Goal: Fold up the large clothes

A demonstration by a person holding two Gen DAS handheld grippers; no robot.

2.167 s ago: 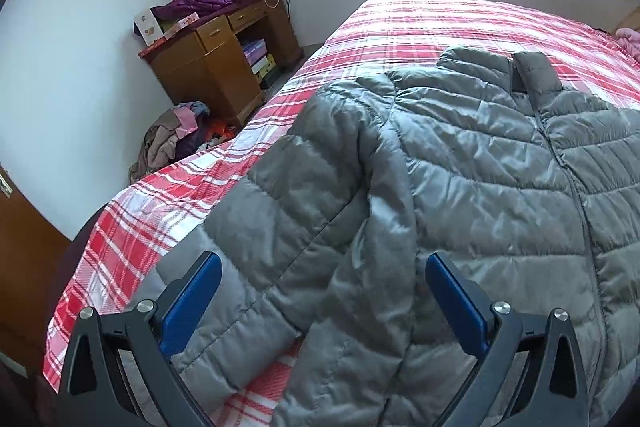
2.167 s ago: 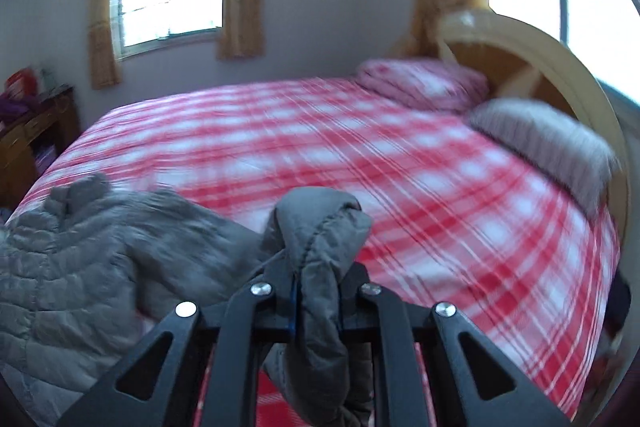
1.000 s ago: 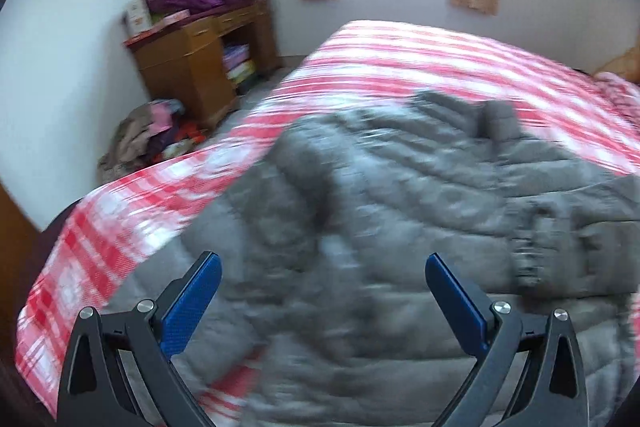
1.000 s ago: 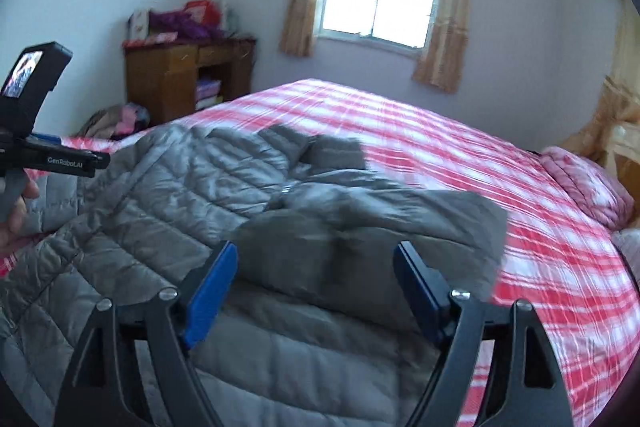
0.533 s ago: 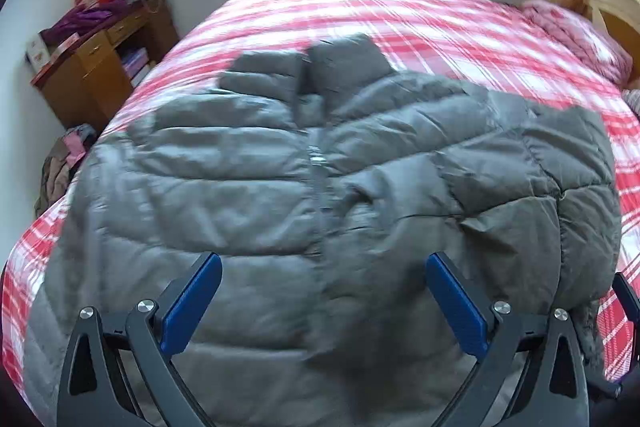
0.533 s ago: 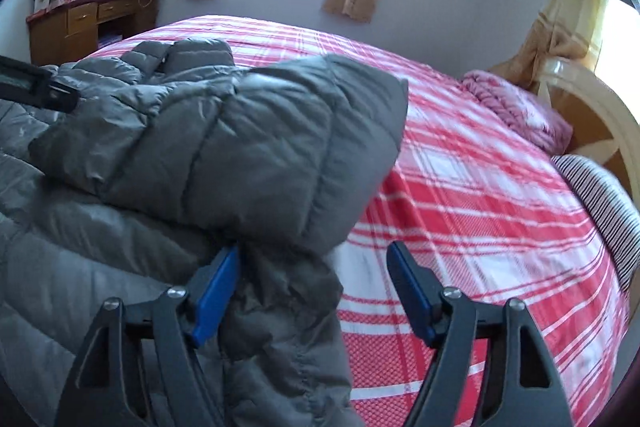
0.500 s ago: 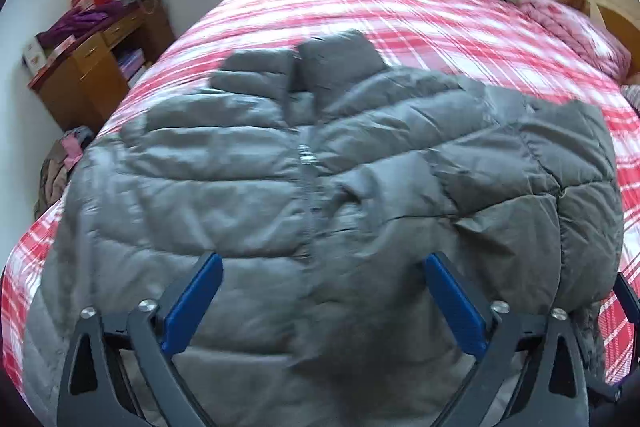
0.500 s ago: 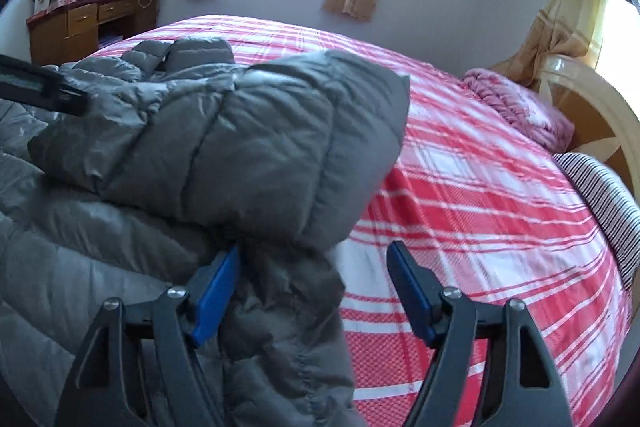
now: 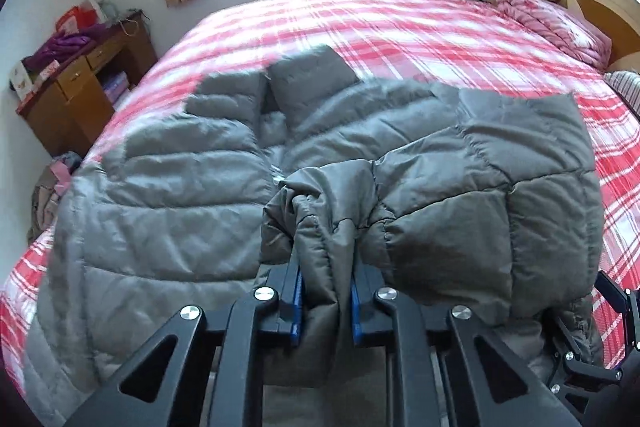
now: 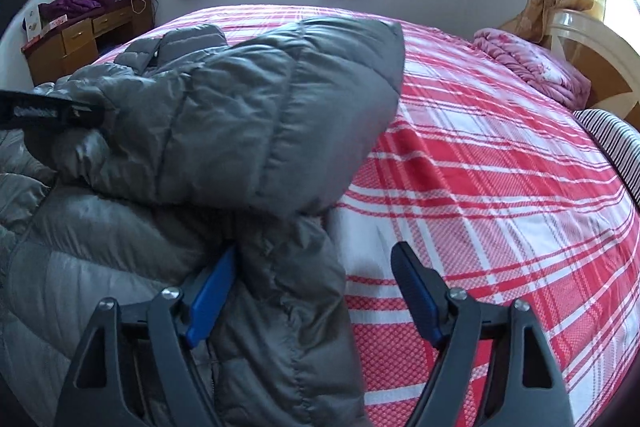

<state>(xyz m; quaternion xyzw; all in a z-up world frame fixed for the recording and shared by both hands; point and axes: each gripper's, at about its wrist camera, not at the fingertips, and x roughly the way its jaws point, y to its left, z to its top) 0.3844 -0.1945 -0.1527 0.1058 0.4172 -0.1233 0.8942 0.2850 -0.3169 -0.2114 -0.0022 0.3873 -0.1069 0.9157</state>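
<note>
A grey quilted puffer jacket (image 9: 168, 195) lies front up on the red plaid bed (image 9: 400, 27), collar toward the window. Its right sleeve (image 9: 500, 179) is folded across the chest. My left gripper (image 9: 325, 301) is shut on the cuff end of that sleeve near the jacket's middle. My right gripper (image 10: 312, 291) is open at the jacket's right edge, with the grey side hem (image 10: 288, 287) lying between its blue pads. The folded sleeve (image 10: 248, 115) bulges above it in the right wrist view. The right gripper's tip also shows in the left wrist view (image 9: 616, 303).
A wooden desk (image 9: 80, 87) with piled clothes stands left of the bed by the wall. A pink blanket (image 10: 532, 63) and a striped pillow (image 10: 612, 143) lie at the headboard (image 10: 592, 55) on the right. Clothes lie heaped on the floor (image 9: 52, 183) beside the desk.
My left gripper was open over the jacket and has now shut on the sleeve cuff. My right gripper let go of the sleeve earlier and stays open at the right hem.
</note>
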